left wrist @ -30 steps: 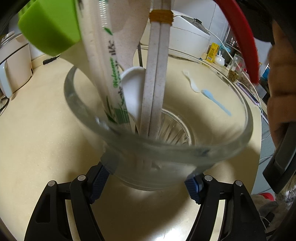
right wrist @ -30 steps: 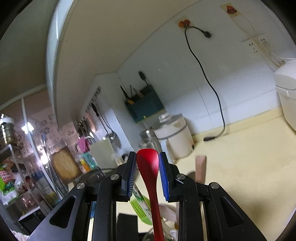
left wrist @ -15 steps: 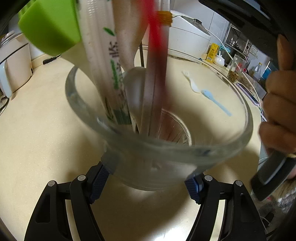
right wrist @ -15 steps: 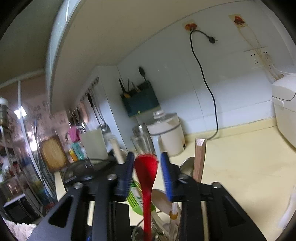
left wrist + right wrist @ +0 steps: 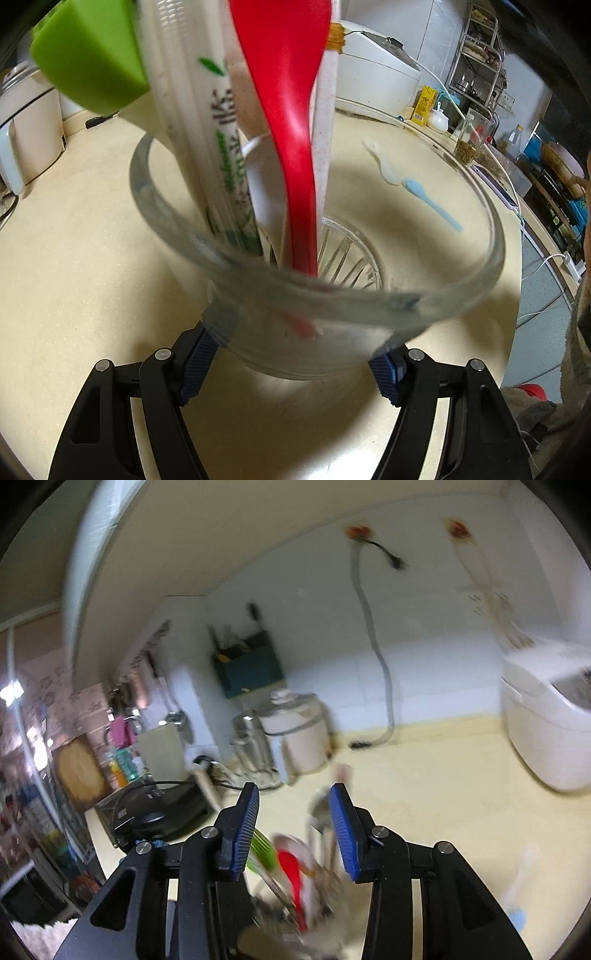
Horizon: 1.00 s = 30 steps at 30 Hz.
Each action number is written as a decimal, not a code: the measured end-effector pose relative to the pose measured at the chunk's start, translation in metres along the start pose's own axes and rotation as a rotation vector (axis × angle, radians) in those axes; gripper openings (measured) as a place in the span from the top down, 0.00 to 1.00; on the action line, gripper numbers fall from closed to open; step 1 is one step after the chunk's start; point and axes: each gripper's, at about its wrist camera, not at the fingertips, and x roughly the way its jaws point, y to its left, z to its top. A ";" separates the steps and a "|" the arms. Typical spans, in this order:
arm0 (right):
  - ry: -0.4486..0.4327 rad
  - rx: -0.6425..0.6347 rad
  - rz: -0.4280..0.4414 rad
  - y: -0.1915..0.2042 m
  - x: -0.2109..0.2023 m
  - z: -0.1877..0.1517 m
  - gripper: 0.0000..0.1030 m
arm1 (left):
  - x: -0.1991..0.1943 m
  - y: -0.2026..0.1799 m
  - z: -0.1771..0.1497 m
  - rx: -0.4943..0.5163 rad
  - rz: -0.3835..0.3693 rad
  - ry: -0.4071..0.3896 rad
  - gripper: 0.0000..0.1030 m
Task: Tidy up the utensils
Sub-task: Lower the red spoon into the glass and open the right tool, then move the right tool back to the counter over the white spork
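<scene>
Right now my left claw (image 5: 295, 354) is pinching the glass cup (image 5: 369, 295) near its base, blue pads pressed on both sides, cup standing on the cream surface (image 5: 74, 258). Red spoon (image 5: 295, 155) stands inside the cup, bowl end up at 12 o'clock, beside the wrapped chopsticks (image 5: 207, 129), a green utensil (image 5: 88, 55) and a speckled pair of chopsticks (image 5: 327, 129). My right claw (image 5: 295, 827) is spread and has just been opening, nothing between its pads; the cup sits blurred below it at 6 o'clock. Blue spoon (image 5: 432, 205) and white fork (image 5: 380, 162) lie on the surface past the cup at 2 o'clock.
</scene>
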 end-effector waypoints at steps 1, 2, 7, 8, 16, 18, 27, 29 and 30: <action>0.020 0.023 -0.018 -0.006 -0.004 -0.002 0.61 | 0.000 0.000 0.000 0.001 0.001 0.000 0.26; 0.042 0.044 -0.030 -0.013 -0.006 -0.004 0.61 | -0.001 -0.001 -0.001 0.002 0.002 0.000 0.26; 0.094 0.088 -0.099 -0.041 -0.024 -0.023 0.61 | 0.002 -0.003 0.000 0.008 0.009 0.003 0.26; 0.104 0.093 -0.113 -0.045 -0.027 -0.028 0.61 | 0.002 -0.004 0.000 0.008 0.010 0.003 0.26; 0.193 0.138 -0.256 -0.083 -0.050 -0.066 0.61 | 0.004 -0.005 0.001 0.010 0.012 0.004 0.26; 0.213 0.158 -0.298 -0.096 -0.058 -0.076 0.61 | 0.004 -0.005 0.001 0.009 0.011 0.003 0.26; 0.273 0.208 -0.438 -0.136 -0.088 -0.107 0.61 | 0.005 -0.005 0.001 0.007 0.008 0.002 0.26; 0.274 0.218 -0.448 -0.138 -0.092 -0.107 0.61 | 0.004 -0.003 0.001 0.004 0.005 0.001 0.26; 0.273 0.222 -0.454 -0.140 -0.093 -0.107 0.61 | 0.004 -0.003 0.001 0.003 0.004 0.000 0.26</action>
